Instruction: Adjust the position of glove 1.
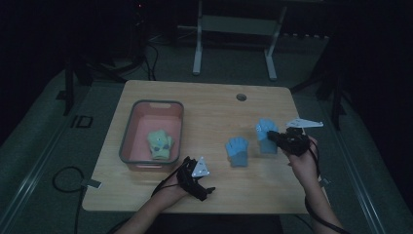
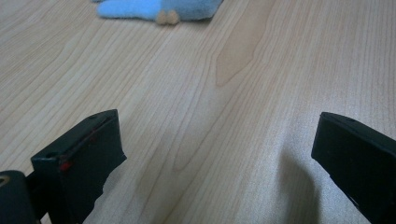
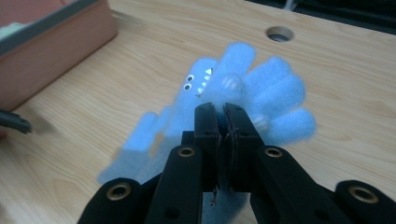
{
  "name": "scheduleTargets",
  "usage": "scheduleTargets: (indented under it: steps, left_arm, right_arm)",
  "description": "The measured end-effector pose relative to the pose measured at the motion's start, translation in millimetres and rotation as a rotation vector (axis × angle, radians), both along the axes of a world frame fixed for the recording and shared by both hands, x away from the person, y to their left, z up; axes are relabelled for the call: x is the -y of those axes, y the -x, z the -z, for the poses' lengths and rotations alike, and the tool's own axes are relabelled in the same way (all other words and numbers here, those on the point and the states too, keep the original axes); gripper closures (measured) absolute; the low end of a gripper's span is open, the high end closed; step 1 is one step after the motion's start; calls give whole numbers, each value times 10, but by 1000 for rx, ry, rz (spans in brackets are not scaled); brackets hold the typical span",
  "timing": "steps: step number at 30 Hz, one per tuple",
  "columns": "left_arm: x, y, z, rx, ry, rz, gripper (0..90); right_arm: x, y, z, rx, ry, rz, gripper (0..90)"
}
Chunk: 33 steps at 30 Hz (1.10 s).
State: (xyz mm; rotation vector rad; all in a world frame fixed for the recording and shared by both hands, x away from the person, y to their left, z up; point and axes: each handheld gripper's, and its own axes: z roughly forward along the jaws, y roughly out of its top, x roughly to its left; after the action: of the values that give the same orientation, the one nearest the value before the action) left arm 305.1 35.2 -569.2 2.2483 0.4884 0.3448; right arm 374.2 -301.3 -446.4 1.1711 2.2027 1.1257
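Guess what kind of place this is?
Probably a lab or data-collection room, dimly lit. A lone wooden table stands on grey floor with cables trailing, a metal stand's legs behind it, and a person works handheld grippers over plush toys and a pink bin.

Setting: lab or recording room, dim. You sit at lone pale wood tabletop (image 1: pixel 209 105) with cable hole (image 1: pixel 241 97). Grey carpeted floor (image 1: pixel 44 146) around you; loose black cables (image 1: pixel 61 180) trailing; white metal stand frame (image 1: pixel 234 44) behind; dark equipment along back wall.

Wooden table (image 1: pixel 204 192) with pink bin (image 1: pixel 127 141), blue glove (image 1: pixel 237 151)
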Motion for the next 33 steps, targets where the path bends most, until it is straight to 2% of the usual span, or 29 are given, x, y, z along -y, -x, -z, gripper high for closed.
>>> scheduleTargets:
  steps: [1,4,5,7,8,9,11,15,17,19,21,22,25,30,33]
  left_arm:
    - [0,1,-1,1,-1,1,22]
    - [0,1,0,1,-1,1,23]
    - [0,2,-3,0,1,2,22]
    - [-1,2,-3,0,3,3,22]
    - [-6,3,-4,-4,17,5,22]
    - [-6,3,-4,-4,17,5,22]
    - [-13,2,-13,-3,30,7,23]
    - [-10,2,-12,-1,25,8,22]
    - [-9,6,-13,1,26,10,22]
    - [-9,4,-12,-3,29,11,22]
    - [-15,6,-15,7,53,21,22]
    - [-15,6,-15,7,53,21,23]
    - [-20,3,-20,13,59,25,23]
    - [-14,4,-16,17,55,23,23]
    - [-9,7,-17,15,56,22,23]
  right_arm:
    - [-99,-13,5,-3,-7,-17,848]
    - [-133,-18,10,-2,-12,-23,848]
    - [-297,-33,49,-11,-12,-54,848]
    - [-402,-35,90,-17,-5,-74,848]
    - [-448,-37,113,-23,-7,-83,848]
    - [-448,-37,113,-23,-7,-83,848]
    - [-569,-29,184,-43,-17,-102,847]
    - [-664,-23,267,-61,-14,-117,847]
    - [-724,-26,357,-77,4,-120,846]
    - [-735,-32,390,-85,7,-117,846]
    - [-767,-58,521,-101,36,-120,846]
    - [-767,-58,521,-101,36,-120,846]
    - [-774,-115,694,-148,72,-108,843]
    - [-756,-174,811,-190,57,-103,833]
    - [-763,-185,829,-197,67,-100,831]
